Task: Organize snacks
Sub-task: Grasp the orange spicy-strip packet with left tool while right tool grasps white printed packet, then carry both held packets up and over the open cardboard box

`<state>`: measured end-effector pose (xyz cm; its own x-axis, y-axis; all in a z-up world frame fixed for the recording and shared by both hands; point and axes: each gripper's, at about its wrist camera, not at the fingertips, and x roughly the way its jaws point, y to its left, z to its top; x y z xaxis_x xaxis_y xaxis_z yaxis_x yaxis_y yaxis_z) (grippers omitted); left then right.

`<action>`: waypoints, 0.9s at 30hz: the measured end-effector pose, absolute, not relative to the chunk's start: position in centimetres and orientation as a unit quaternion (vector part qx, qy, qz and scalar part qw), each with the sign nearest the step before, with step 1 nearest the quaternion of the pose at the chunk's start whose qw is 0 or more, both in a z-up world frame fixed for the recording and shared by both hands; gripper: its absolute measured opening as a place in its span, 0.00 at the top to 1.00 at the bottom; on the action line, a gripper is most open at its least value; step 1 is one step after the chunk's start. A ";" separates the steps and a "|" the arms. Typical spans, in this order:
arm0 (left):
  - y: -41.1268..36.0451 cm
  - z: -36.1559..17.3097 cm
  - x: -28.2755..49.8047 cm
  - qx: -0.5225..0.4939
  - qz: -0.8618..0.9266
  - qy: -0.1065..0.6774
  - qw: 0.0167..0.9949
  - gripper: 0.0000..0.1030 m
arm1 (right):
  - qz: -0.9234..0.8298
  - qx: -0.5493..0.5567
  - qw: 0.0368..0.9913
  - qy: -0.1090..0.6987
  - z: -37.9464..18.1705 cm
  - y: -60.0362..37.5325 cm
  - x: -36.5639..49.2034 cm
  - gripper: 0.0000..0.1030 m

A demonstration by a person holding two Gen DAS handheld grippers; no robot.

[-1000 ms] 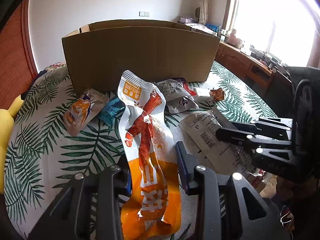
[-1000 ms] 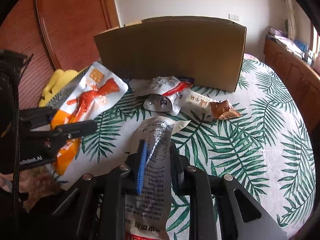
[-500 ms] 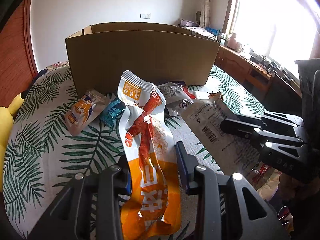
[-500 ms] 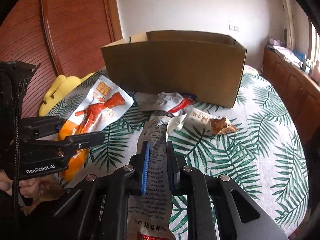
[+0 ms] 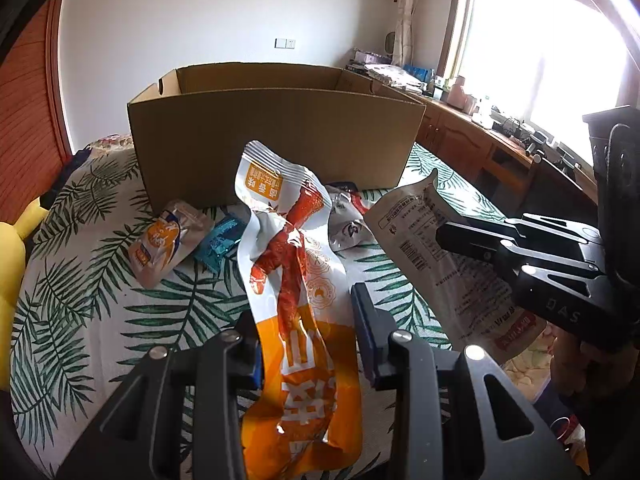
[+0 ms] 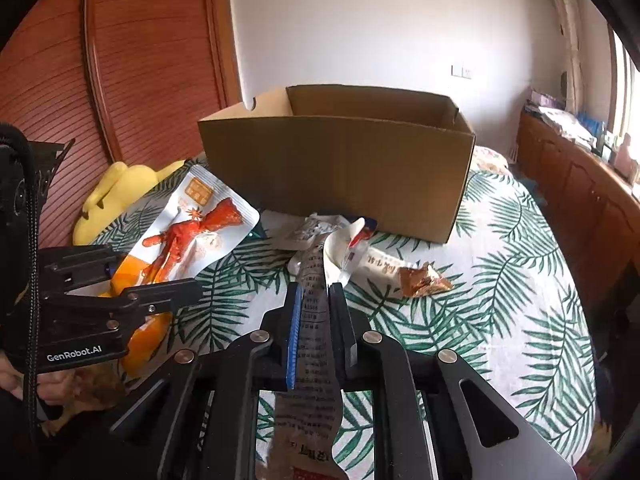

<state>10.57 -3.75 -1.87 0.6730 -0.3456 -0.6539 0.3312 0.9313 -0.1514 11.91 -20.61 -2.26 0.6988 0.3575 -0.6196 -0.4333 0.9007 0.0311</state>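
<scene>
Both grippers were loaded. Left gripper (image 5: 306, 344) was closed on the orange-and-white snack pouch (image 5: 296, 280), which ran lengthwise out from between its fingers, top end pointing up and ahead at the cardboard box (image 5: 276, 140). Right gripper (image 6: 314, 336) was pinched nearly closed on the pale printed pouch (image 6: 314, 344), long axis also along the fingers, free end flopping forward. Key relation: the box stood dead ahead of both grippers, open top facing up, its near wall between the held pouches and the inside, so each pouch likely needed to rise above that rim and go forward before release. Both pouches looked lifted off the leaf-print tablecloth (image 6: 500, 272). Neither hand was clearly nearer to the box; hard to call from fisheye. Loose snacks lay on the cloth at the foot of the near wall: small orange packet (image 5: 164, 240), blue packet (image 5: 222, 240), silver packet (image 5: 348, 228), brown wrapper (image 6: 424, 280). Yellow plush (image 6: 116, 188) sat off to the left.
</scene>
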 end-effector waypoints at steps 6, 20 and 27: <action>-3.9 -1.4 10.6 -0.011 -0.188 0.353 0.917 0.67 | 0.208 -0.083 0.920 0.320 -1.7 -20.4 12.0 1.00; -3.7 -0.1 10.2 -0.013 -0.192 0.336 0.922 0.67 | 0.208 -0.101 0.927 0.295 0.8 -20.4 11.8 1.00; -3.7 2.4 10.7 -0.021 -0.202 0.314 0.927 0.67 | 0.202 -0.120 0.935 0.267 3.4 -20.4 11.8 1.00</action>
<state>10.68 -3.70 2.42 0.7206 -0.3885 -0.5743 0.3625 0.9172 -0.1656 11.83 -20.41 3.36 0.7760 0.3130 -0.5476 -0.4413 0.8897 -0.1170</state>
